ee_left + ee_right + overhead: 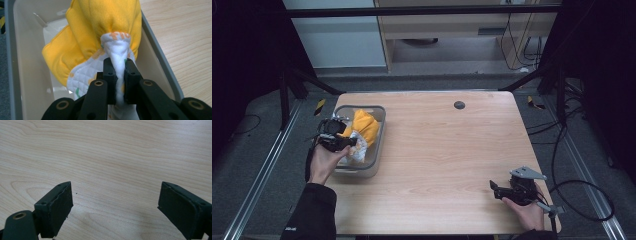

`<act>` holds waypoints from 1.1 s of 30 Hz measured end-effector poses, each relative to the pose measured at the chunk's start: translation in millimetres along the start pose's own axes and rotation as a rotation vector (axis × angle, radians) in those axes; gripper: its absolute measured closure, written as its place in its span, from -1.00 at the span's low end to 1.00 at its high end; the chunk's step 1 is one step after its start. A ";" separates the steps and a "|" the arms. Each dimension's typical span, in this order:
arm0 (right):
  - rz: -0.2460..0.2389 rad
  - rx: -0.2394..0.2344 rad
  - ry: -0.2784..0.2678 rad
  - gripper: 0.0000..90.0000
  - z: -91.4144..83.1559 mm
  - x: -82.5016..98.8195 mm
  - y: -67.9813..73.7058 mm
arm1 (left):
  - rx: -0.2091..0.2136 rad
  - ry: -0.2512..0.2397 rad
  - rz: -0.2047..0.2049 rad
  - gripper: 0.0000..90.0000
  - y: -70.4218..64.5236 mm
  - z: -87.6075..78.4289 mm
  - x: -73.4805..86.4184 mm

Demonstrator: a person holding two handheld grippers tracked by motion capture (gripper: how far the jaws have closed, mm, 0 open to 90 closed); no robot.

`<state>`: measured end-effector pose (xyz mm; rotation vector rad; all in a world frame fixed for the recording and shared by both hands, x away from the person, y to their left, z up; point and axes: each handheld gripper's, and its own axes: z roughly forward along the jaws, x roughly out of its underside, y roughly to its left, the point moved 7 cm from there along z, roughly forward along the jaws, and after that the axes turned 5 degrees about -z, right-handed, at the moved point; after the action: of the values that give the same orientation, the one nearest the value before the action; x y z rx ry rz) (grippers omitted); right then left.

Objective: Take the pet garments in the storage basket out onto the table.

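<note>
We see the left gripper (117, 66) clamped on a yellow cloth (100, 27) with a white quilted, printed underside, bunched over the grey bin (160, 57) at the counter's (452, 150) left. The right gripper (115, 205) rests near right, jaws apart.

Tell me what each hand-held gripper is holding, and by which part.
The left hand-held gripper pinches the yellow-and-white cloth by a bunched white fold over the grey bin. The right hand-held gripper holds nothing.

A: Can you see all of the cloth (100, 32)?
B: No. Its bottom runs off the picture's edge behind the left gripper (117, 72).
A: And the bin (22, 50)?
B: The cloth hides much of its floor.
</note>
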<state>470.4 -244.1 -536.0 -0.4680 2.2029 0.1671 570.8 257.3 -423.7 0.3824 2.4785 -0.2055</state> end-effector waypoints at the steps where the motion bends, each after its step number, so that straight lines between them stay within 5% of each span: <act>1: 0.001 0.000 0.000 -0.73 0.0 0.0 0.0 | 0.001 0.000 0.002 0.84 -0.3 -2.0 -0.4; 18: 0.008 0.000 -0.003 -0.73 -0.8 -0.5 0.4 | 0.015 -0.045 0.050 0.84 -10.4 -30.4 -7.6; 33: 0.001 0.007 -0.009 -0.73 -0.7 -0.6 -0.9 | 0.065 -0.072 0.119 0.84 -37.1 -48.1 -14.1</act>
<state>470.6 -245.0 -535.1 -0.4613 2.1939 0.1621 543.2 230.4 -374.7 0.5393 2.3745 -0.2470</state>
